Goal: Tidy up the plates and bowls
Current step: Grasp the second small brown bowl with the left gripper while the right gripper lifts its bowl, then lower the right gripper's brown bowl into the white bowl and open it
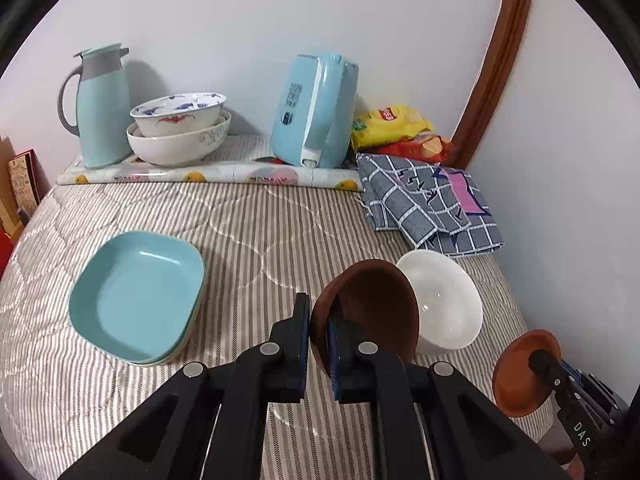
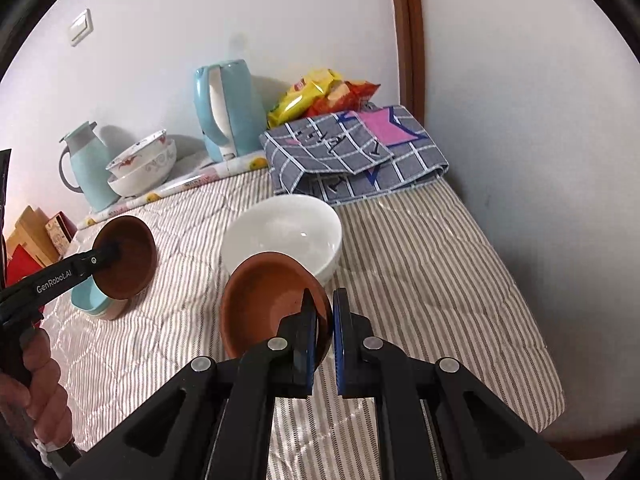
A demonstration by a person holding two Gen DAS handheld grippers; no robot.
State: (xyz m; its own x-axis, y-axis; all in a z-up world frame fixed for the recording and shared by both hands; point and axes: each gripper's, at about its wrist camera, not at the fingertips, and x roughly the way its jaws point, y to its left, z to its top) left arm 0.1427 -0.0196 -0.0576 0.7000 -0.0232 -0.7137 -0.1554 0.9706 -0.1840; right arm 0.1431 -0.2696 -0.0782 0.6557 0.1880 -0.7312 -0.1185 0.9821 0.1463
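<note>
bowls of brown clay hang off the bedding, one in each tool: the left tool [image 1: 318, 332] is clamped on the rim of the dark brown bowl [image 1: 372, 304], the right tool [image 2: 324, 320] on the orange-brown bowl [image 2: 268, 300]. each rim pinch is thin, so a tilt could slip a bowl onto the white bowl [image 2: 288, 232] beneath and chip it.

White walls [image 2: 500, 80], striped quilted bed [image 2: 420, 260]

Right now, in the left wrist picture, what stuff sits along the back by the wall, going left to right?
Jug → stacked bowls → blue kettle → snack bags.
</note>
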